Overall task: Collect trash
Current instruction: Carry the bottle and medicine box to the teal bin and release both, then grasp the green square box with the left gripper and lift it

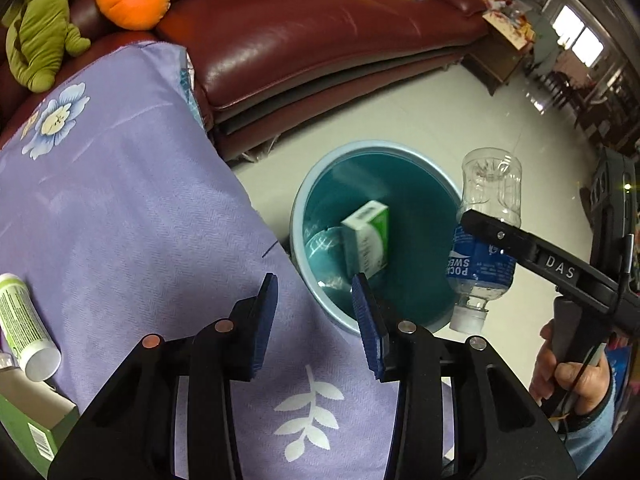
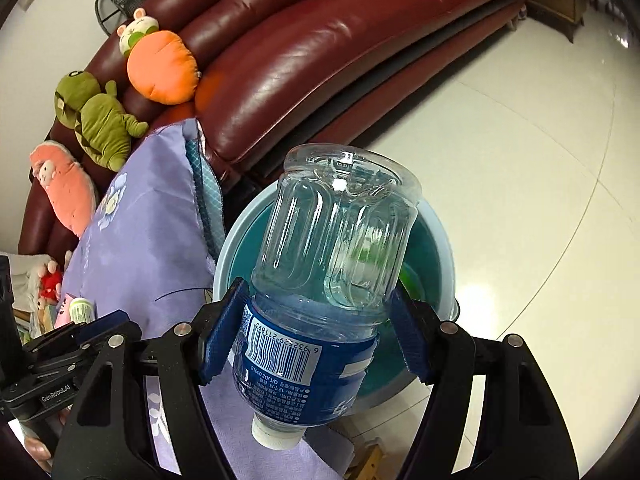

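Right tongs (image 2: 320, 292) are pinching the plastic bottle (image 2: 332, 240) at its waist, one pad on each side just above the blue label. The bottle is upside down: white cap low and toward me, clear base up and away, long axis running roughly along the tongs and tipped forward. In the right wrist view the blue bin (image 2: 444, 248) is directly behind and below the bottle. In the left wrist view the bottle hangs at the bin's right rim, with the cap outside the rim line. My guess is it needs a little more travel toward the bin's centre before letting go, or the cap end could catch the rim.

Left tongs (image 1: 315, 284) hold nothing. The pads stand apart with a narrow gap, over the edge of the purple cloth (image 1: 120, 220) on the bench, and the bin is just ahead of them. A green-and-white box (image 1: 366, 240) sits tilted inside the bin against something round and teal that I can't identify.

Trash left on the bench: a white-and-green tube (image 1: 24, 320) and an open green carton (image 1: 36, 420), both at the far left, nearer the left tongs. The right hand (image 1: 572, 368) grips its handle at lower right.
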The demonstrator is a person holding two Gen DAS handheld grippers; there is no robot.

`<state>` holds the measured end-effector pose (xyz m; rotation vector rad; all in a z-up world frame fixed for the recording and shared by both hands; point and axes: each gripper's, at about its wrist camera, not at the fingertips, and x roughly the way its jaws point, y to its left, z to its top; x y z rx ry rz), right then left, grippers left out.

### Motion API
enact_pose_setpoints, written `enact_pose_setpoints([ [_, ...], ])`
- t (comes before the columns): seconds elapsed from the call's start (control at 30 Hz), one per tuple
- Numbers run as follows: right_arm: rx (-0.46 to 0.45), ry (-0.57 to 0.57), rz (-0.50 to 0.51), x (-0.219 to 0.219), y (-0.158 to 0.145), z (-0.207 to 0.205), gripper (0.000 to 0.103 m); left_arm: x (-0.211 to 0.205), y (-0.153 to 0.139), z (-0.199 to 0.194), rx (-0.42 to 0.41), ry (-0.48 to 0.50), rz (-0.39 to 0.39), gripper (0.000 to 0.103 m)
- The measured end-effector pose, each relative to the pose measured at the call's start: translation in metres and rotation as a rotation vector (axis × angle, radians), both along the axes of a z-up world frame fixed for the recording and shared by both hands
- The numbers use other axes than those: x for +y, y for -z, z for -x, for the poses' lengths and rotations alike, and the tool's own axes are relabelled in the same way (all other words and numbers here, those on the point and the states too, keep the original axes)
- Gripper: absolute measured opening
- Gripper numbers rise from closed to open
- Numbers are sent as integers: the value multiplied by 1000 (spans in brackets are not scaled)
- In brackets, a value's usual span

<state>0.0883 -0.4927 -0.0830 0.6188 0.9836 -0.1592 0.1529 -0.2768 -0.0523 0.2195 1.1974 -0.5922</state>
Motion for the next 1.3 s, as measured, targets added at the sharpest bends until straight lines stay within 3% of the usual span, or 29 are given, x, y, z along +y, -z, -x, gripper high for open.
enact_pose_setpoints([
  [0.17, 30, -16, -26, 4, 5, 2, 74, 11, 3, 2, -6, -32, 17, 62],
  [0.27, 36, -14, -19, 6, 2, 5, 78, 17, 1, 6, -25, -44, 22, 88],
  [0.33, 44, -12, -5, 8, -2, 7, 78, 22, -2, 9, -46, -55, 25, 92],
  [0.63, 43, -36, 52, 32, -31, 23, 81, 51, -15, 25, -53, -71, 63, 92],
  [1.0, 17, -112, 105, 93, -72, 35, 84, 114, -42, 50, -99, -114, 110, 93],
  [1.3, 11, -203, 115, 152, -92, 37, 85, 189, -52, 68, -160, -171, 37, 93],
])
